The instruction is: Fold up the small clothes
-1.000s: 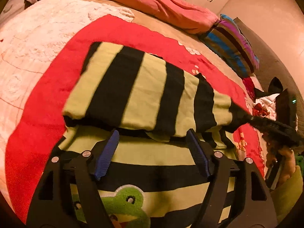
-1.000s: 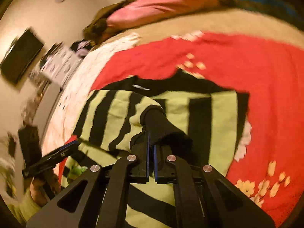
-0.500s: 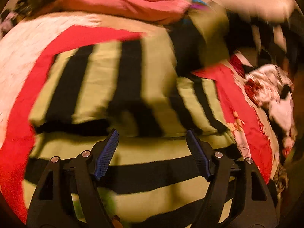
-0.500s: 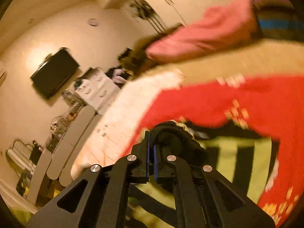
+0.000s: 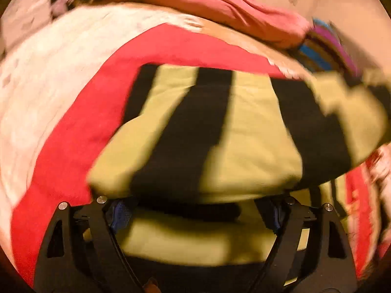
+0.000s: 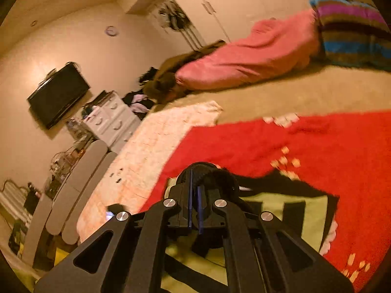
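A yellow-green and black striped sweater (image 5: 244, 131) lies partly folded on the red blanket (image 5: 80, 127). My left gripper (image 5: 198, 216) is low over it, and its jaws are opening wide. The folded upper layer overhangs and hides the tips of its blue pads (image 5: 119, 216), while the lower layer of the sweater lies between them without being pinched. My right gripper (image 6: 194, 180) is shut on the sweater's black sleeve cuff (image 6: 215, 175) and holds it raised above the sweater body (image 6: 305, 214). In the left wrist view the lifted sleeve (image 5: 354, 112) stretches off to the right, blurred.
A pink duvet (image 6: 249, 58) and a striped pillow (image 6: 352, 31) lie at the head of the bed. A white blanket (image 6: 151, 146) covers the bed's left side. Beyond the bed are a white dresser (image 6: 110, 119), a wall TV (image 6: 58, 92) and wardrobes (image 6: 220, 2).
The right gripper has risen with the cuff, drawing the sleeve up and across. The left gripper has pushed in under the folded edge and its jaws stand wider.
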